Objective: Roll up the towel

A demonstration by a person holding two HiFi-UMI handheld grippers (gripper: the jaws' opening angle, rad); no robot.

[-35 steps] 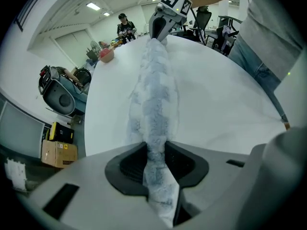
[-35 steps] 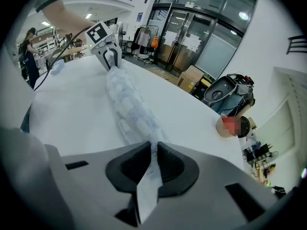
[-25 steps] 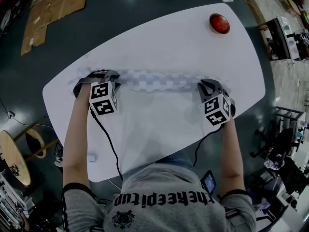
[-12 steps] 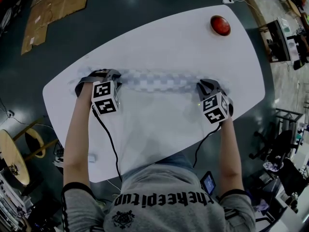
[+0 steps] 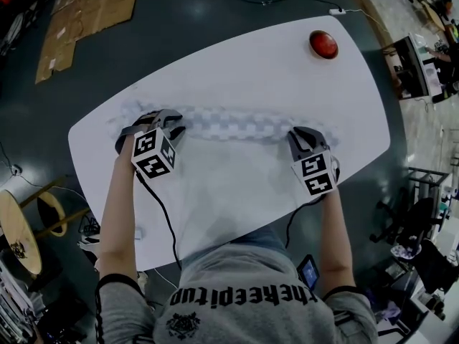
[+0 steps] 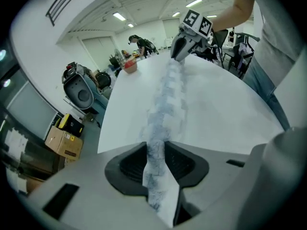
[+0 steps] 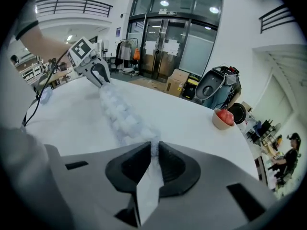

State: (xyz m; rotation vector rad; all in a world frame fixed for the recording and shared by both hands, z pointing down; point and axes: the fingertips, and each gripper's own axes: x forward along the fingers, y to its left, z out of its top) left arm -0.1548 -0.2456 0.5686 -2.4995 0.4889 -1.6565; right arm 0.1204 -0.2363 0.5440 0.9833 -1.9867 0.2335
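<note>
A pale checked towel (image 5: 229, 123) lies as a long narrow band across the white table (image 5: 244, 63), stretched between both grippers. My left gripper (image 5: 171, 126) is shut on the towel's left end; in the left gripper view the cloth (image 6: 158, 152) is pinched between the dark jaws and runs away toward the other gripper (image 6: 184, 42). My right gripper (image 5: 300, 139) is shut on the towel's right end, where the cloth (image 7: 152, 159) sits squeezed in the narrow gap of its jaws. The far left tip of the towel (image 5: 125, 113) sticks out past the left gripper.
A red round object in a bowl (image 5: 323, 44) stands near the table's far right corner, also seen as the bowl (image 7: 224, 118) in the right gripper view. Cardboard sheets (image 5: 79, 9) lie on the dark floor beyond the table. A round wooden stool (image 5: 18, 235) stands at the left.
Both grippers have lifted slightly and rolled, still holding the towel's ends. The towel band has stayed stretched between them across the table.
</note>
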